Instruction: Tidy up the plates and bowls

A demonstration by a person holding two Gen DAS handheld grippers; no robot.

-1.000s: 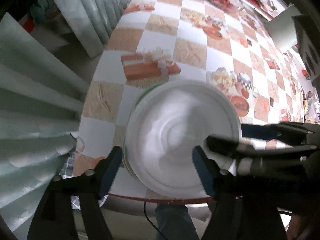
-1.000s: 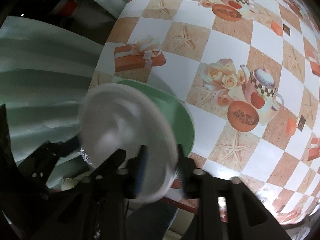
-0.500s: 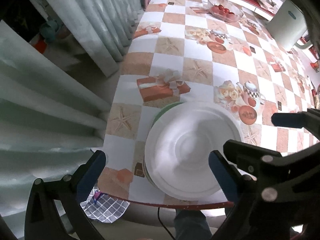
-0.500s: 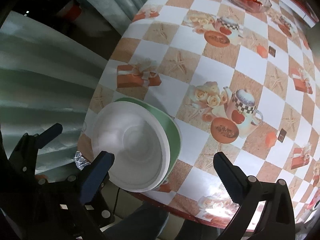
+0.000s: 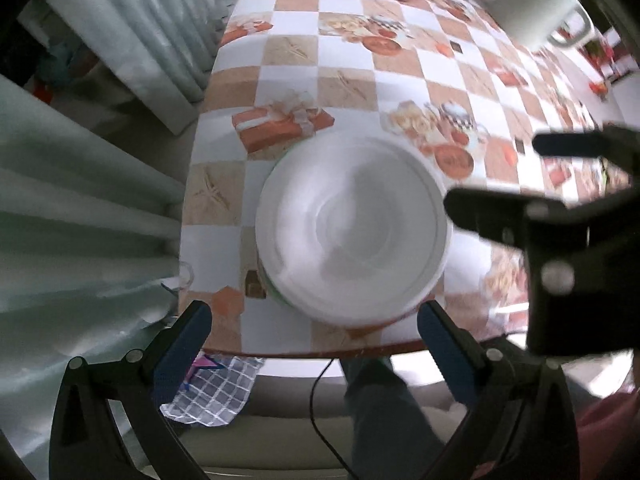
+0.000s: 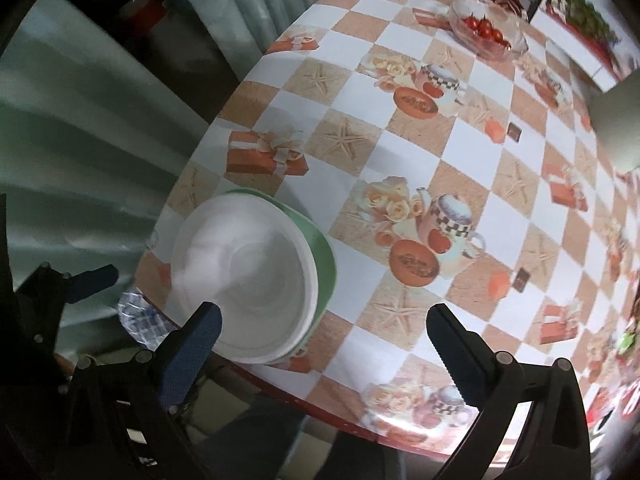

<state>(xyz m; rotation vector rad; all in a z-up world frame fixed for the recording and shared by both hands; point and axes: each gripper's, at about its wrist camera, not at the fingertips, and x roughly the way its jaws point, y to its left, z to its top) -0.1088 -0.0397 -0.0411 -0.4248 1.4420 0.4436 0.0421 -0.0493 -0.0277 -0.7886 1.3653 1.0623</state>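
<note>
Change: both grippers are now spreading wide and standing clear of the white plate, which a second ago was sitting between their pads.
Table (image 6: 420, 160): it is wearing a checkered cloth; only the right wrist view is showing the glass bowl of red fruit (image 6: 486, 32) at the far side.
White plate (image 5: 352, 232): it is resting on a green plate (image 6: 322, 256) at the table's near left edge; the left wrist view is showing only a green sliver.
Left gripper (image 5: 312, 332): jaws are gaping, having just been opening, holding nothing.
Right gripper (image 6: 324, 334): jaws are likewise gaping, just opened, empty, near the plates.
</note>
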